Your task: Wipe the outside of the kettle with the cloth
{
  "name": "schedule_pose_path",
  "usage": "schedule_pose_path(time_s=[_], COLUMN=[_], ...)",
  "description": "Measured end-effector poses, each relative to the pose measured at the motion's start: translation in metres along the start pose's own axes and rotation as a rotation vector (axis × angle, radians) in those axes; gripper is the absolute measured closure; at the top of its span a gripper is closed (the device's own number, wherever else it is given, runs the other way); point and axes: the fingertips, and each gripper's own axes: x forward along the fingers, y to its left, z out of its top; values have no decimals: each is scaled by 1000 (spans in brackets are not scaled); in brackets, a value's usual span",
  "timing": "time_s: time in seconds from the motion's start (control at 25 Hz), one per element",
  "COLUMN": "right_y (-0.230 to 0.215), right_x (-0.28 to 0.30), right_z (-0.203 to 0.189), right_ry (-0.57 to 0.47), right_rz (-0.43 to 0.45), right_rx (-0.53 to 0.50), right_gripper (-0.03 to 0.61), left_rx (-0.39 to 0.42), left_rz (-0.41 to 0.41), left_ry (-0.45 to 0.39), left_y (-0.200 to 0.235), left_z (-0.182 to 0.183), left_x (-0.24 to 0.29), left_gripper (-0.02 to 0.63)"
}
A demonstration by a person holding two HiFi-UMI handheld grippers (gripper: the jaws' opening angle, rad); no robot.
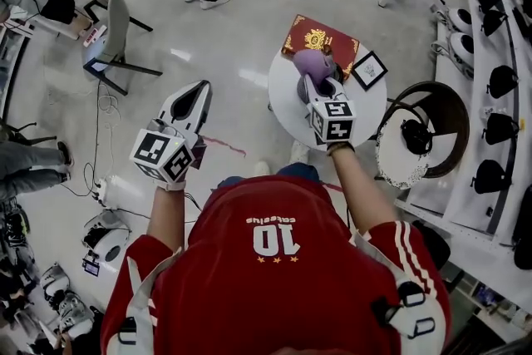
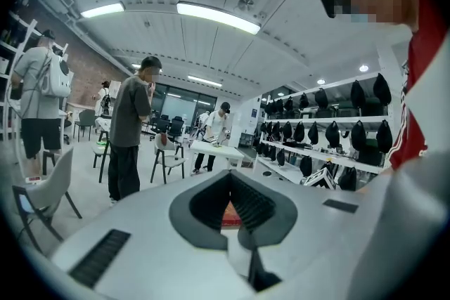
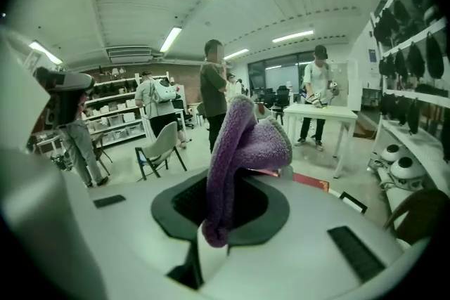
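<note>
My right gripper [image 1: 313, 81] hangs over a small round white table [image 1: 287, 108] and is shut on a fuzzy purple cloth [image 1: 309, 62]. In the right gripper view the cloth [image 3: 242, 144] stands up out of the right gripper [image 3: 228, 186] in a thick fold. My left gripper [image 1: 201, 89] is held out over the floor, left of the table, shut with nothing in it. In its own view the left gripper [image 2: 230, 183] points across the room. I cannot pick out a kettle for certain. A black object [image 1: 416, 135] sits on a dark round stand to the right.
A red book [image 1: 320, 36] and a small framed picture [image 1: 368, 69] lie on the table's far side. Shelves [image 1: 499, 96] with several black items line the right. People [image 2: 131, 130], chairs [image 1: 112, 41] and a white table [image 3: 320, 112] stand farther out.
</note>
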Motion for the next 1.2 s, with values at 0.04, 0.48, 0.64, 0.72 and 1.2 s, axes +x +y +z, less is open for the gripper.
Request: schedule_pose_path(time_s=[0.04, 0.48, 0.64, 0.72, 1.2], right_y=[-6, -9, -9, -11, -35], right_x=[0, -13, -33, -43, -96], right_z=[-2, -34, -42, -47, -71], right_ry=[2, 37, 32, 28, 50], right_rz=[-26, -129, -154, -169, -218], right_rx=[9, 41, 60, 70, 87], right_gripper=[520, 520, 520, 520, 520], left_rx=[1, 8, 15, 19, 21], left_rz=[0, -17, -67, -94, -216], left_ry=[1, 18, 24, 22, 20], left_y=[0, 9, -2, -11, -59], left_z=[-1, -9, -10, -10, -17], left_x=[-3, -29, -24, -20, 15], left_gripper=[606, 606, 606, 606, 606])
